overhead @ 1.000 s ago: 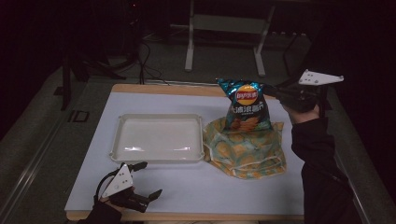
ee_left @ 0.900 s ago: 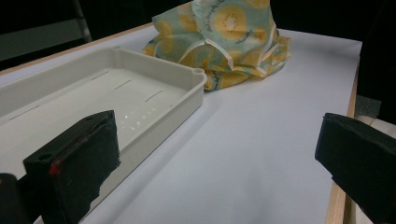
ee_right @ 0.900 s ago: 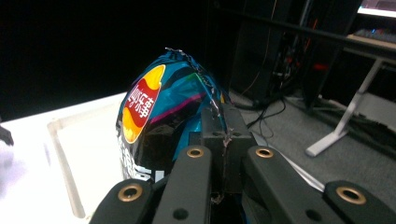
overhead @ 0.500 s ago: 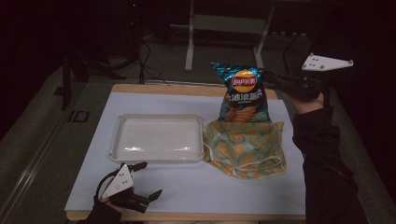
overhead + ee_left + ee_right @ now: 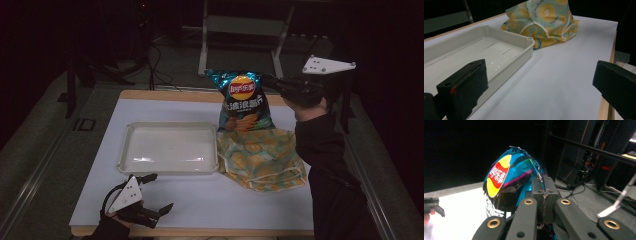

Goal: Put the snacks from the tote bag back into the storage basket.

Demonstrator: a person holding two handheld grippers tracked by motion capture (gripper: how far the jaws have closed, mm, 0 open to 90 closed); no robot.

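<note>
— What does the right gripper [image 5: 272, 82] hold now?

— It holds a blue bag of potato chips [image 5: 243, 101]. The jaws are pressed together on the crimped edge of the bag, near its top corner. In the right gripper view I see the foil seam pinched between the two black jaws, and the bag [image 5: 509, 187] hangs on the far side of them, with its red and yellow logo facing the camera.

— Where is the bag exactly?

— It is in the air over the far part of the white table [image 5: 210, 205], upright, above the back edge of a folded cloth [image 5: 260, 157]. This cloth is pale green with yellow fruit slices printed on it. If the bottom of the bag touches the cloth, I cannot tell from the high view.

— And the left gripper [image 5: 152, 195]?

— It is low at the near edge of the table, in the person's left hand, and the jaws stand wide apart with nothing between them. In the left gripper view there is only bare table surface between the two black jaws.

— What else is on the table?

— A shallow white plastic tray [image 5: 125, 150] lies just to the left of the cloth; its right corner is close against the cloth. From the left gripper view the tray [image 5: 524, 53] has nothing inside, and the cloth [image 5: 544, 22] is piled beyond its corner.
</note>
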